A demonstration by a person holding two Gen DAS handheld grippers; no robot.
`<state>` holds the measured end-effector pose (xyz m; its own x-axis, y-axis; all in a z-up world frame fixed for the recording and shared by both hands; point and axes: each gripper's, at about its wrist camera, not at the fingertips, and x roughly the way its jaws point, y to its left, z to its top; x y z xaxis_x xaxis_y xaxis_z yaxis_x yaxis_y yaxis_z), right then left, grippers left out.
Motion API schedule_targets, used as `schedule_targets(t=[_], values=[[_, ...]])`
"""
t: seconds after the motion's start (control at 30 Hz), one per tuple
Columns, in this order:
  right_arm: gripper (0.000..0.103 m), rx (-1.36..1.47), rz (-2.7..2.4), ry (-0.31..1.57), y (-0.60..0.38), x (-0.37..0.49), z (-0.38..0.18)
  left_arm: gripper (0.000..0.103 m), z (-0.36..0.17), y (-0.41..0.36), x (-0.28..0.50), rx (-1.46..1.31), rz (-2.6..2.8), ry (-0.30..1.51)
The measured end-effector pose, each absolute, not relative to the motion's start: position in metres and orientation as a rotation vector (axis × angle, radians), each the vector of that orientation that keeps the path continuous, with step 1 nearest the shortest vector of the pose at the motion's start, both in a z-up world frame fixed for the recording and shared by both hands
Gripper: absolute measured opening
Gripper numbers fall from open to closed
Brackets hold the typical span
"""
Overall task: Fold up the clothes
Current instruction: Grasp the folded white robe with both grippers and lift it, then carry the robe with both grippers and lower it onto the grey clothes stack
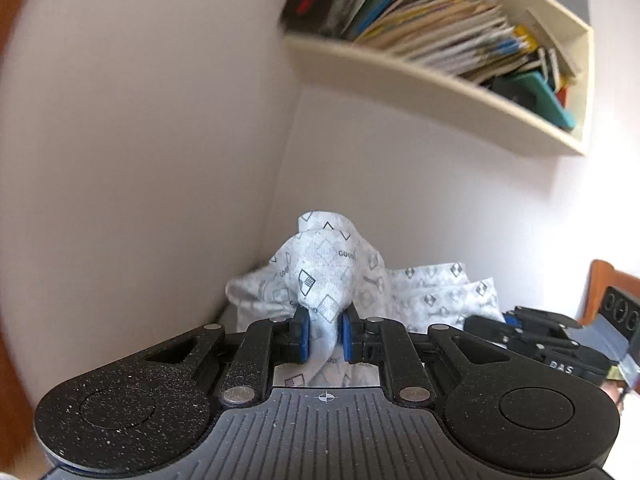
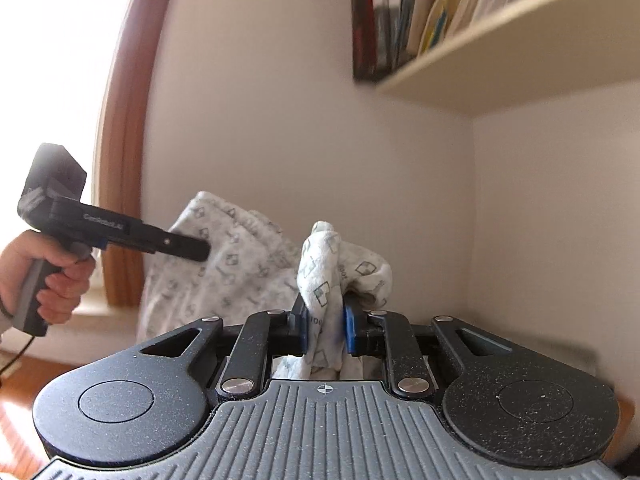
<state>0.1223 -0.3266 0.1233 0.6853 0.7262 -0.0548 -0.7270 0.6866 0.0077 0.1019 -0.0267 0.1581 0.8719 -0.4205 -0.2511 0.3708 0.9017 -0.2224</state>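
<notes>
Two grippers, left gripper [image 1: 324, 334] and right gripper [image 2: 324, 330], each clamped on bunched, white patterned garment [image 1: 320, 280].

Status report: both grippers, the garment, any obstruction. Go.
Left gripper shut on patterned garment. Right gripper shut on it too, cloth bunched above both, held up in the air. Bookshelf overhead, clear of cloth; nothing blocking.

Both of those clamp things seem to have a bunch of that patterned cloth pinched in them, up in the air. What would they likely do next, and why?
Probably draw the two apart to pull the patterned garment flat. The left gripper and right gripper each pinch a bunched wad, and the fabric between them hangs crumpled, so it cannot be folded neatly yet.
</notes>
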Motion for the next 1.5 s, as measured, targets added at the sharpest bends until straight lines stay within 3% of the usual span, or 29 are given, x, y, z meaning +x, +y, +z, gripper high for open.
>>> schedule_targets(t=[0.17, 0.43, 0.53, 0.57, 0.67, 0.9, 1.2, 1.3, 1.4, 1.5], values=[[0.018, 0.052, 0.764, 0.029, -0.344, 0.177, 0.159, 0.016, 0.203, -0.048, 0.142, -0.116, -0.411, 0.253], [0.018, 0.197, 0.661, 0.101, -0.379, 0.310, 0.174, 0.016, 0.235, -0.108, 0.276, 0.001, -0.399, 0.269], [0.019, 0.224, 0.594, 0.159, -0.389, 0.360, 0.157, 0.023, 0.216, -0.127, 0.347, 0.062, -0.311, 0.326], [0.024, 0.221, 0.561, 0.205, -0.391, 0.378, 0.145, 0.034, 0.201, -0.137, 0.370, 0.098, -0.257, 0.365], [0.035, 0.128, 0.416, 0.358, -0.394, 0.422, 0.100, 0.037, 0.153, -0.156, 0.417, 0.148, -0.163, 0.471], [0.039, 0.016, 0.478, 0.359, -0.392, 0.428, 0.066, 0.043, 0.087, -0.160, 0.403, 0.109, -0.265, 0.543], [0.040, 0.022, 0.449, 0.426, -0.392, 0.428, 0.044, 0.044, 0.048, -0.131, 0.348, 0.033, -0.234, 0.605], [0.041, 0.073, 0.483, 0.432, -0.406, 0.414, 0.038, 0.057, 0.038, -0.120, 0.329, 0.000, -0.226, 0.617], [0.047, 0.044, 0.553, 0.436, -0.393, 0.401, 0.042, 0.057, 0.038, -0.124, 0.331, 0.010, -0.211, 0.631], [0.040, 0.004, 0.667, 0.448, -0.366, 0.377, 0.043, 0.060, 0.032, -0.122, 0.330, 0.017, -0.188, 0.637]])
